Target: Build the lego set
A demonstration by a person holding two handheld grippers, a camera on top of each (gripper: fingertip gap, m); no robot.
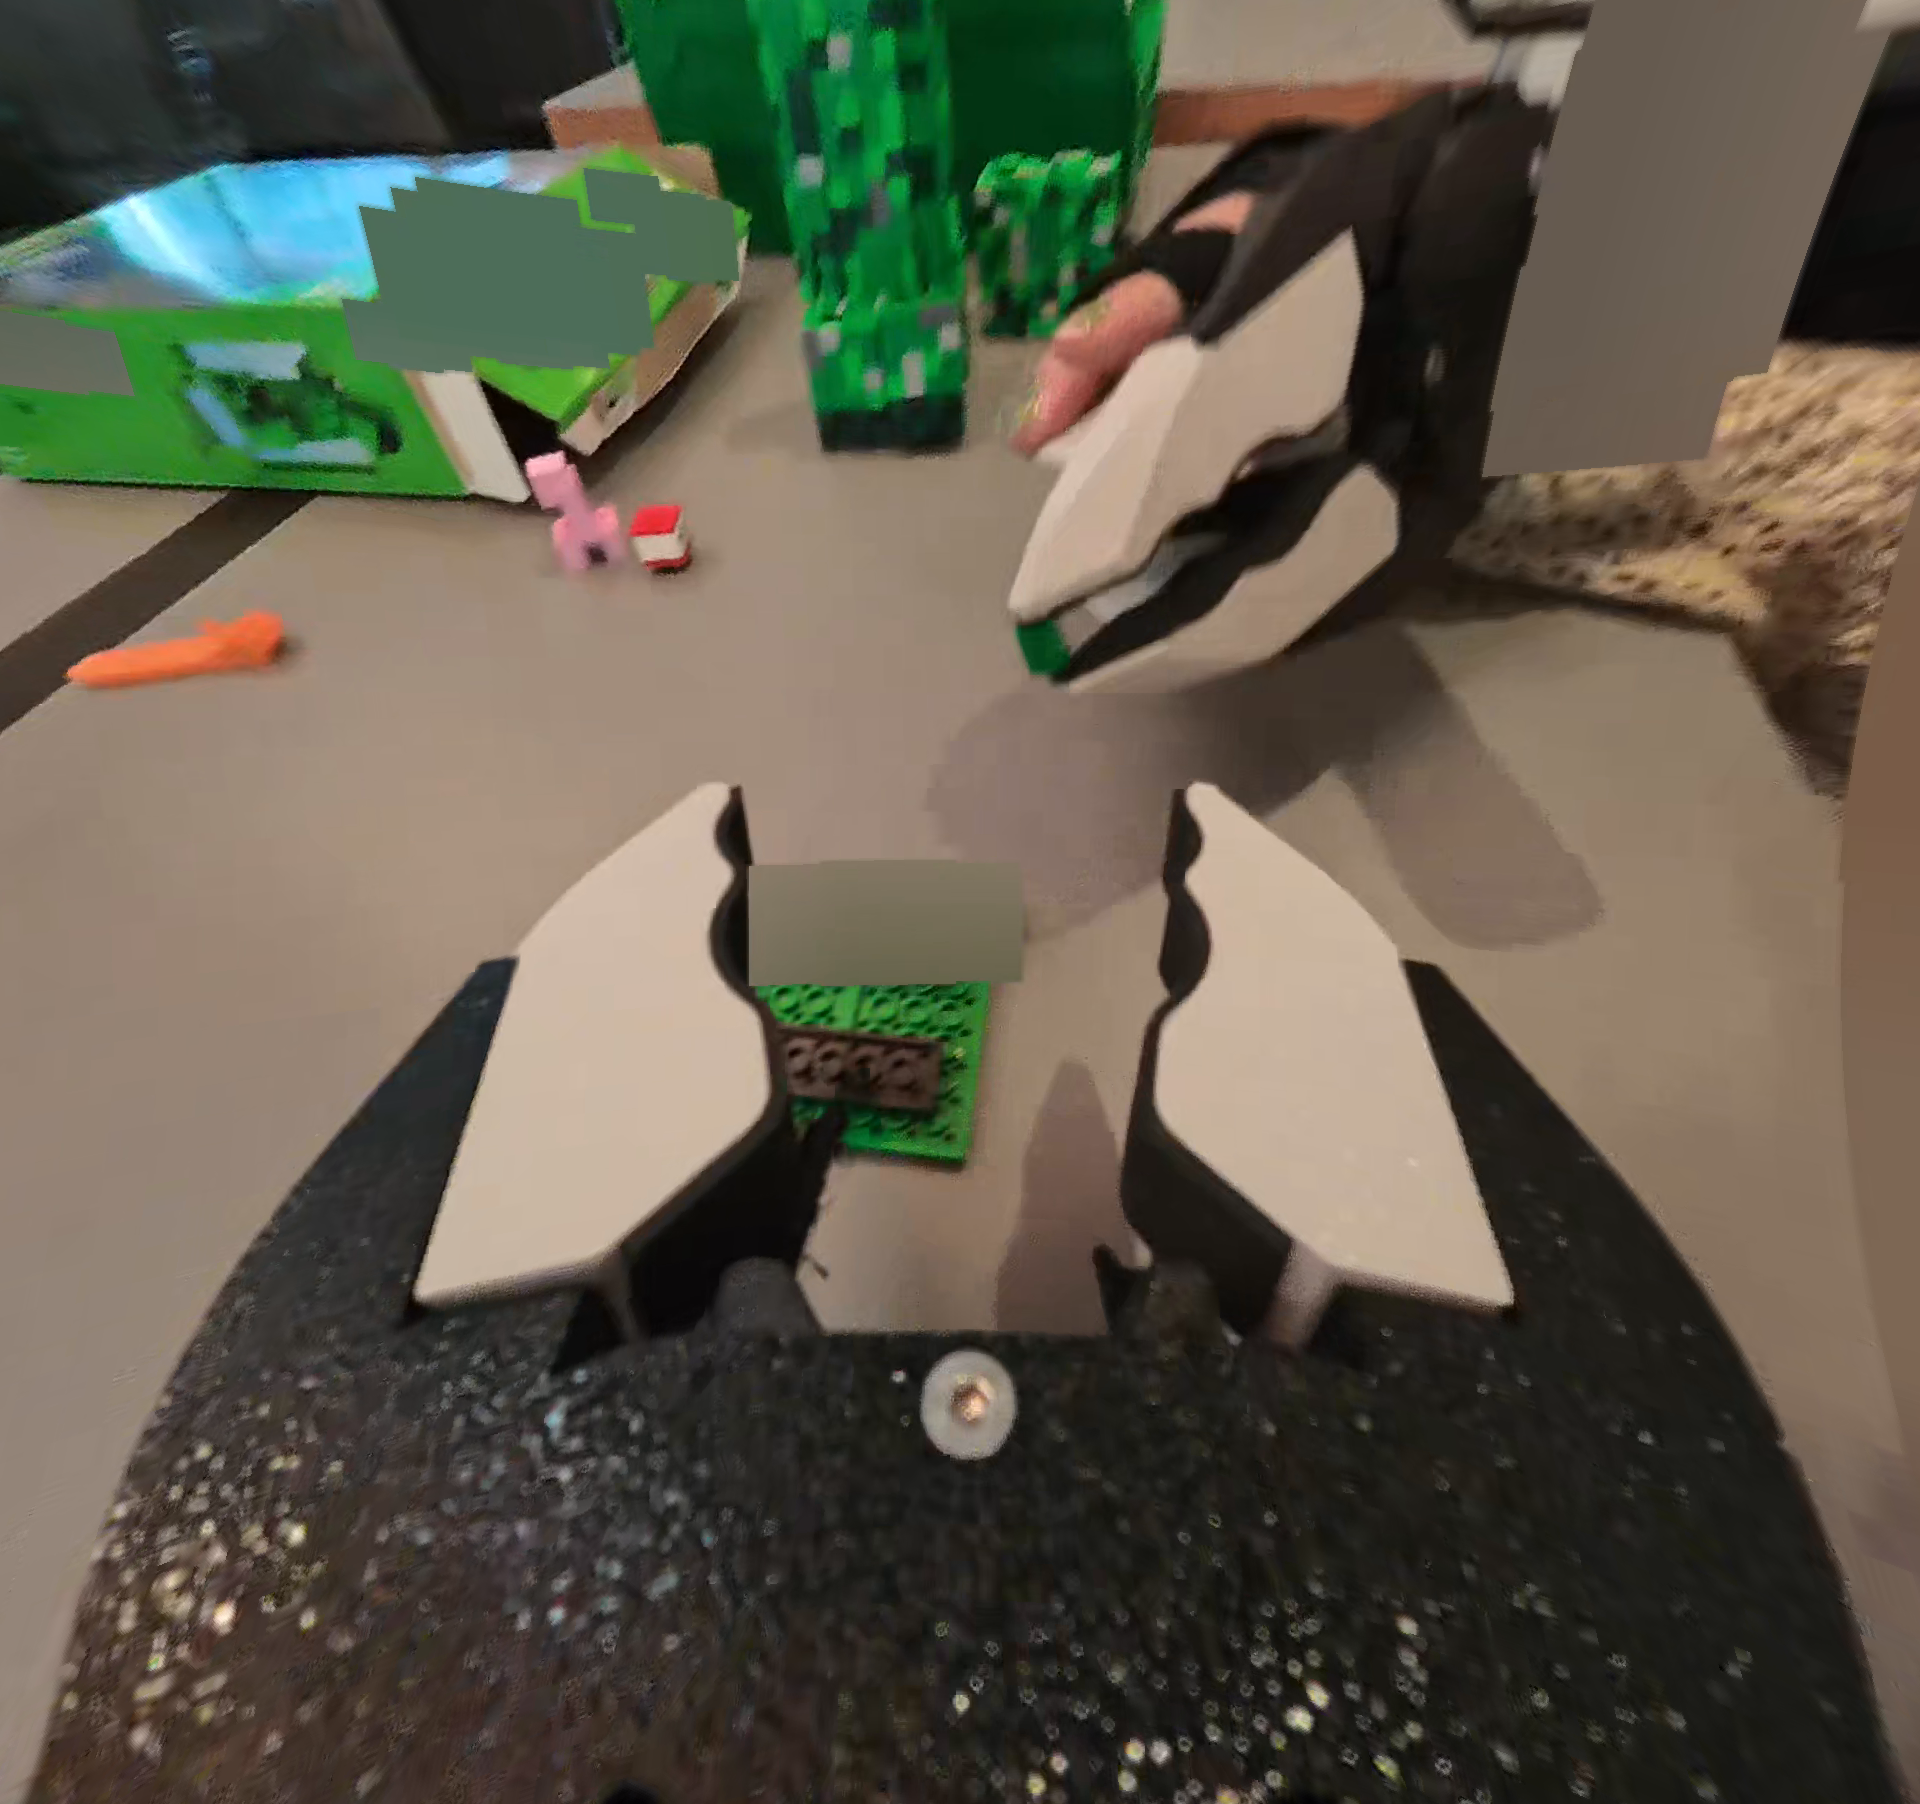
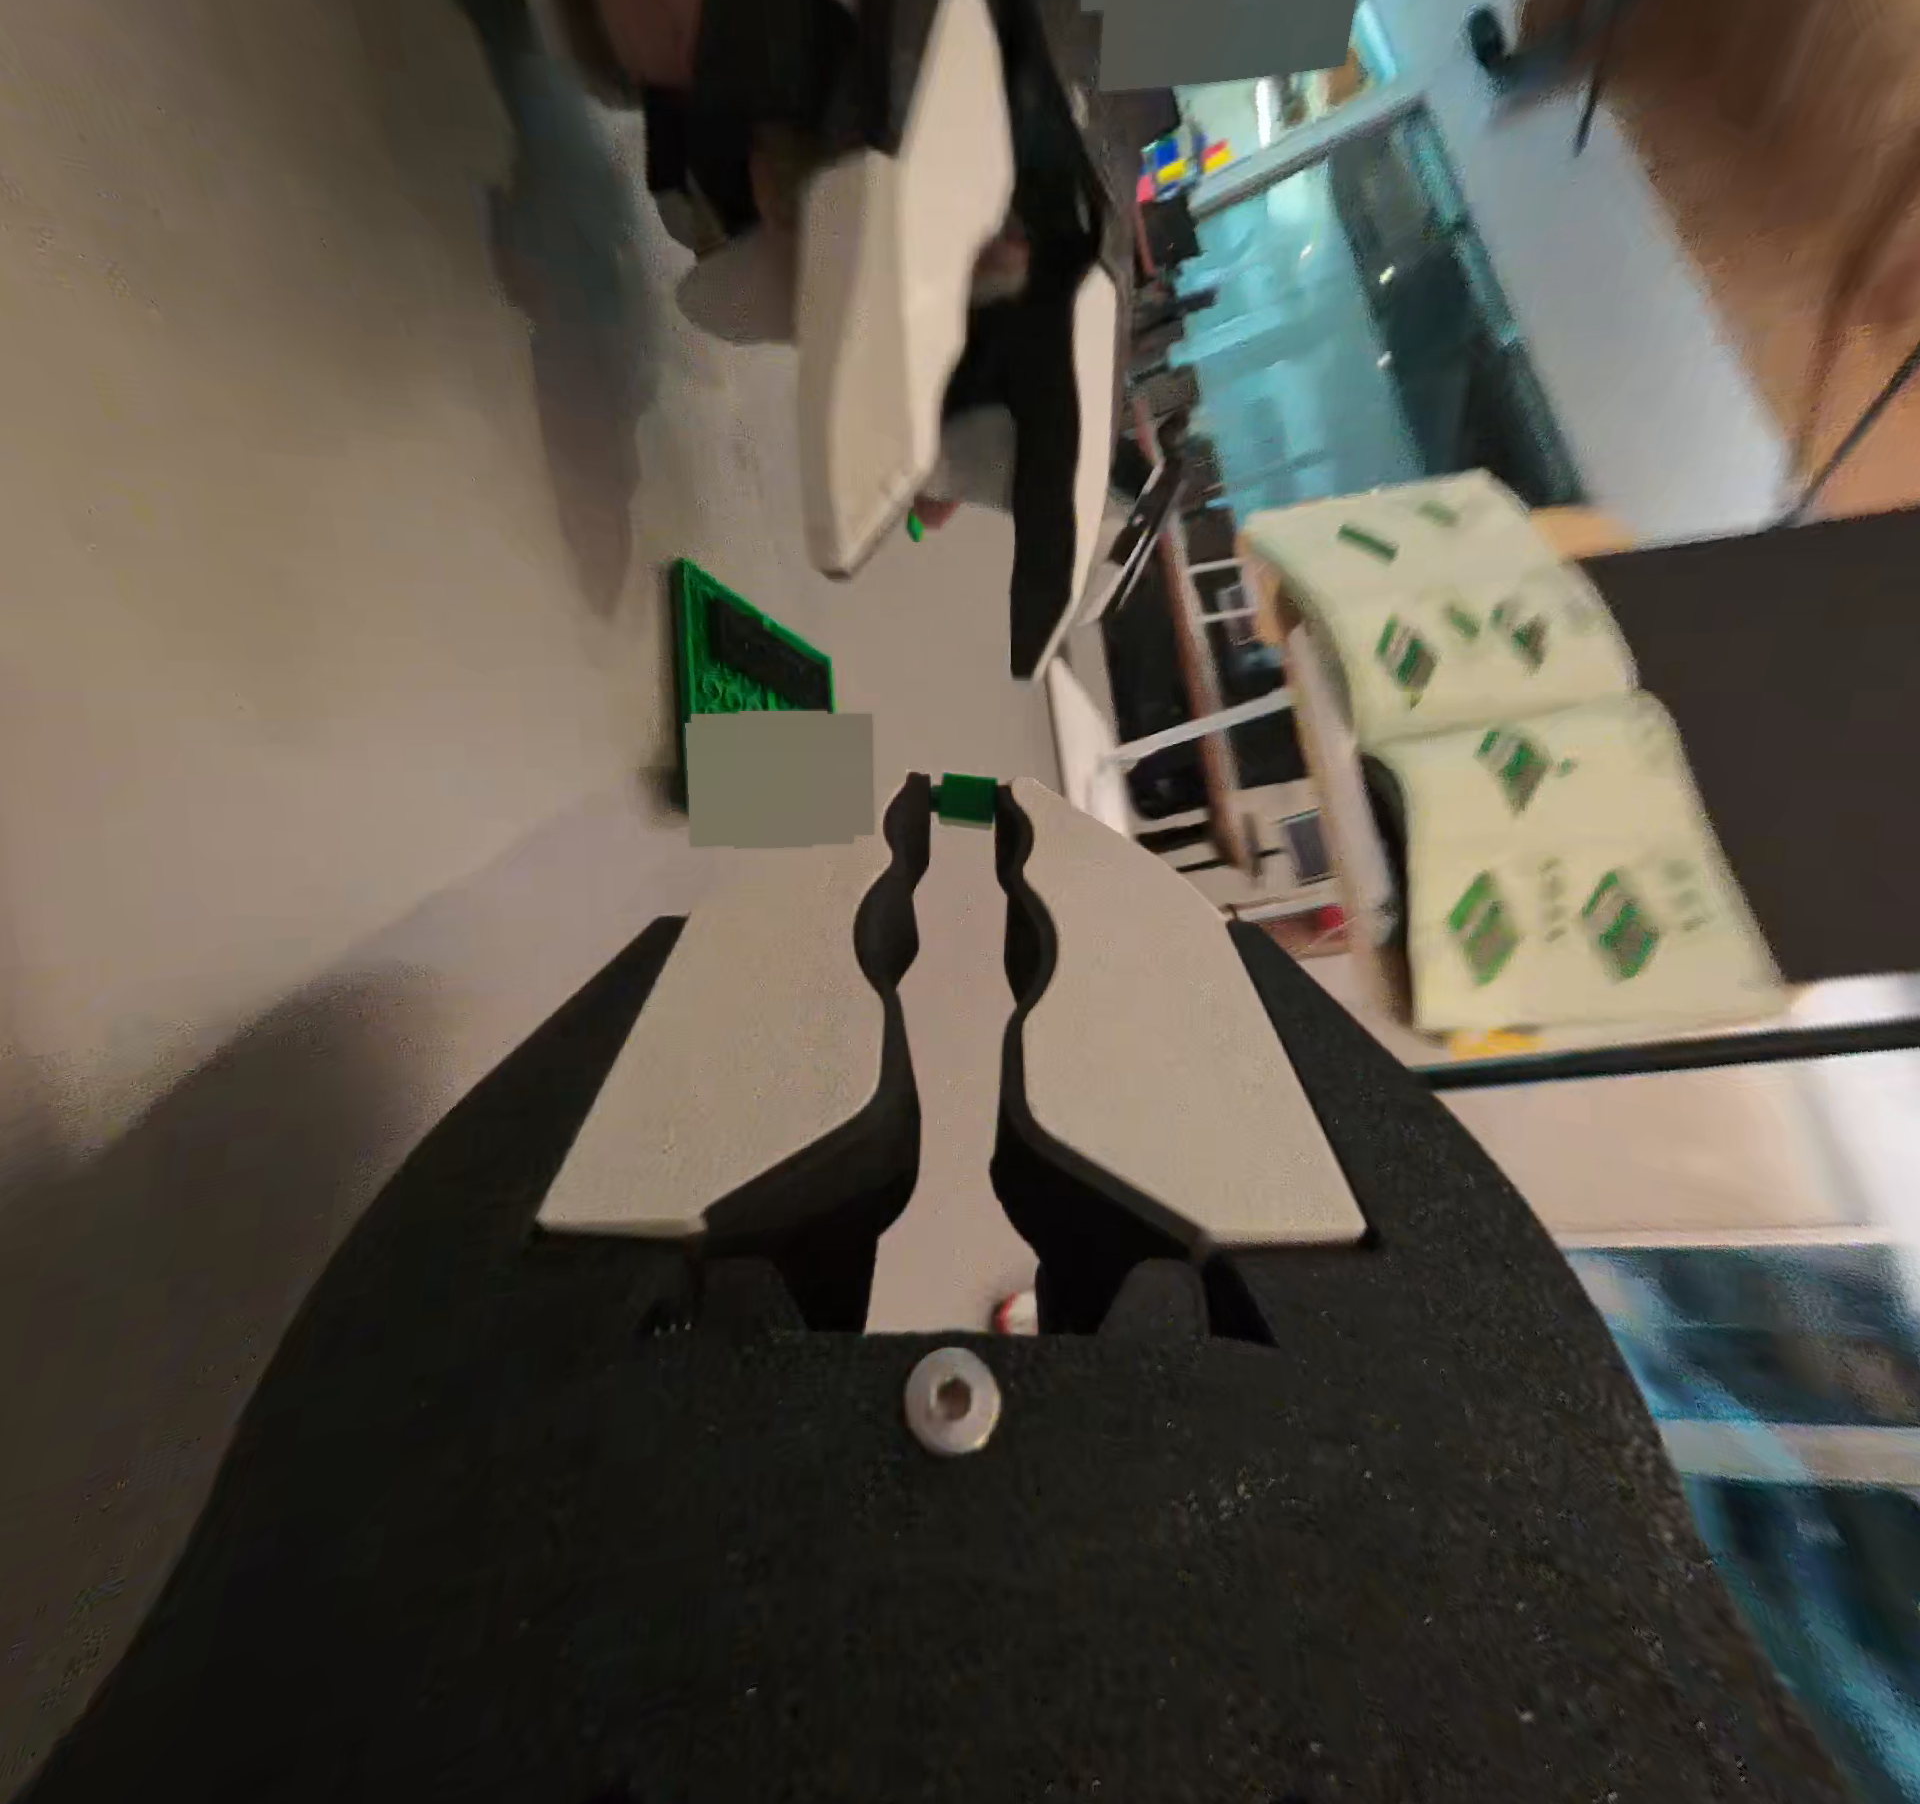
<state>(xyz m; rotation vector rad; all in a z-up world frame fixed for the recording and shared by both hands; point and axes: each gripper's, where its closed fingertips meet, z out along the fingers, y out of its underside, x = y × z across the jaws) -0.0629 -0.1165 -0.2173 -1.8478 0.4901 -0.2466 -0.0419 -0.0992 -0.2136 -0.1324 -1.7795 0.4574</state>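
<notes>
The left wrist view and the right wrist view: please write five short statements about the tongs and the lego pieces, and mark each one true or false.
1. The right tongs are shut on a small green brick. True.
2. The left tongs hold a dark brick. False: they are open and hold nothing.
3. A dark brick sits on the green plate. True.
4. The orange piece lies on the green plate. False: it lies on the grey table, far to the left of the plate.
5. A pink figure stands beside a red and white piece. True.
</notes>
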